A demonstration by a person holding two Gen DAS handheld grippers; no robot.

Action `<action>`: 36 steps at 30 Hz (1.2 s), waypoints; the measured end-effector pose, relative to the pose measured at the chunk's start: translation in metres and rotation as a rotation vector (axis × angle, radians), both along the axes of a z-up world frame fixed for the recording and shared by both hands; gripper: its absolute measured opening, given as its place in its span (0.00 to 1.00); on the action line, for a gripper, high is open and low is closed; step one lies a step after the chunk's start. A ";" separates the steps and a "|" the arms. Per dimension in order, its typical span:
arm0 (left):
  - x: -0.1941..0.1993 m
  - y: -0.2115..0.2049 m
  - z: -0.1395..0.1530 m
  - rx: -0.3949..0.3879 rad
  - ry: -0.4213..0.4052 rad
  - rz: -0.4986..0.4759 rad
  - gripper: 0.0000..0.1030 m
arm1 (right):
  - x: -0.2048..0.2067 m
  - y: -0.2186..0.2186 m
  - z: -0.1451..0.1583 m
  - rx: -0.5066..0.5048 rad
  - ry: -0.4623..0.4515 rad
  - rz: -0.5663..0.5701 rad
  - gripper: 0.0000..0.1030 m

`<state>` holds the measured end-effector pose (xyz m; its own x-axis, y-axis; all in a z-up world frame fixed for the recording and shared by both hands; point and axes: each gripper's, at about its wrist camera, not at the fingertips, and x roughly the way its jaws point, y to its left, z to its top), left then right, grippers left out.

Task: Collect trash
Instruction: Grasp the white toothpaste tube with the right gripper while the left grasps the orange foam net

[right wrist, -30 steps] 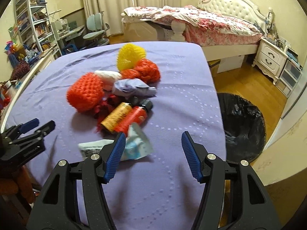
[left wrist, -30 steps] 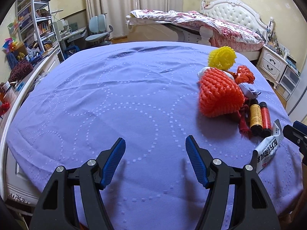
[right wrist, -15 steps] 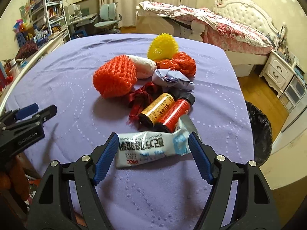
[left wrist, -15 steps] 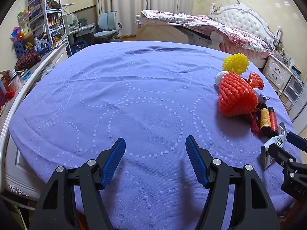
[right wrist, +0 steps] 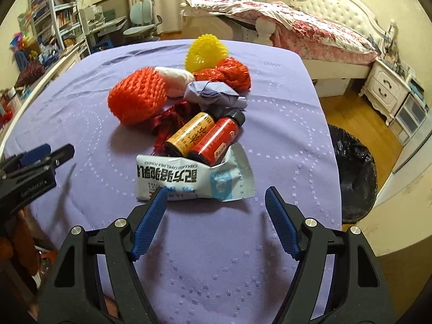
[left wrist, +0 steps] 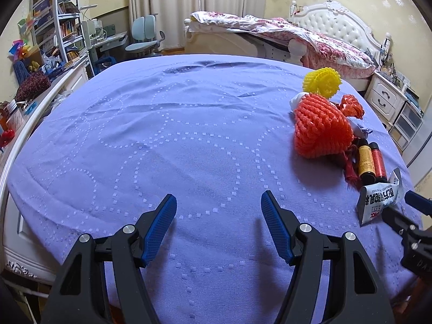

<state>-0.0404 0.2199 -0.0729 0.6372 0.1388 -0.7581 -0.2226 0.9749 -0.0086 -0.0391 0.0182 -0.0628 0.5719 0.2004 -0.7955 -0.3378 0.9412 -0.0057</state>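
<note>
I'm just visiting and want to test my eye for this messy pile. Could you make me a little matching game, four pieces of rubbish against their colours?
Things:
1. spiky ball
2. foam net
3. milk powder sachet
4. bin bag

Colours:
A. black
B. white and pale blue
C. yellow
D. orange

Pairs: 1-C, 2-D, 3-B, 4-A
</note>
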 end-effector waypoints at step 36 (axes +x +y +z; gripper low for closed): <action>0.005 -0.024 0.004 -0.010 -0.003 -0.038 0.64 | -0.006 -0.003 0.023 0.033 -0.103 0.062 0.47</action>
<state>-0.0356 0.1961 -0.0691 0.6439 0.1075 -0.7575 -0.1859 0.9824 -0.0185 -0.0455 0.0149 -0.0399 0.6359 0.2634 -0.7254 -0.3947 0.9187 -0.0124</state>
